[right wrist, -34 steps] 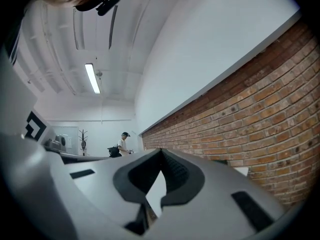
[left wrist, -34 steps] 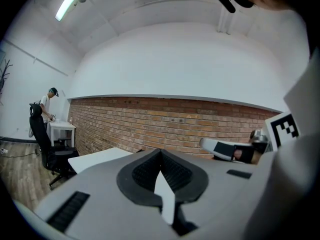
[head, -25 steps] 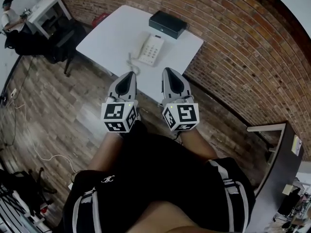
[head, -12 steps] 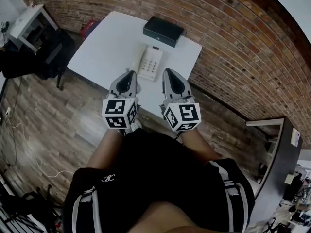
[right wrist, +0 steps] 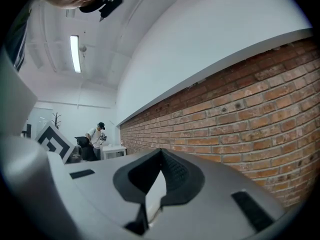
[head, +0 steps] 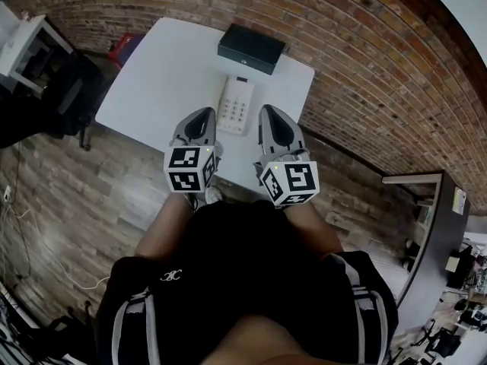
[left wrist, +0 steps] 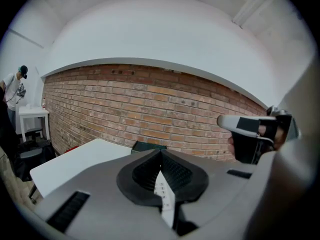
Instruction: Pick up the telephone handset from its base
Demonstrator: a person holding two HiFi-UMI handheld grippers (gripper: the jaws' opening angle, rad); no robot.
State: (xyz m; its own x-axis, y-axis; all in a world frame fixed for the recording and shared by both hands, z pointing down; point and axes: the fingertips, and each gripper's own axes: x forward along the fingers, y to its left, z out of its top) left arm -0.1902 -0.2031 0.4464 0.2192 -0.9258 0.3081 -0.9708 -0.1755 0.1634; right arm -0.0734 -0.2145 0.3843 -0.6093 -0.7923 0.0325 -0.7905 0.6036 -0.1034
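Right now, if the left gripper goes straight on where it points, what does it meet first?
Likely the dark box at the table's far side, passing left of the telephone; depth unclear.

The telephone (head: 236, 105) lies on the table (head: 152, 74), near the table's right end. Just behind the telephone, at the far edge, sits a box (head: 251, 48). The left gripper (head: 202, 114) is just left of the telephone and the right gripper (head: 269, 112) just right of it, both over the table's near edge. A brick wall (head: 365, 74) runs behind and to the right of the telephone. A chair (head: 72, 90) stands on the floor (head: 91, 181) well to its left.
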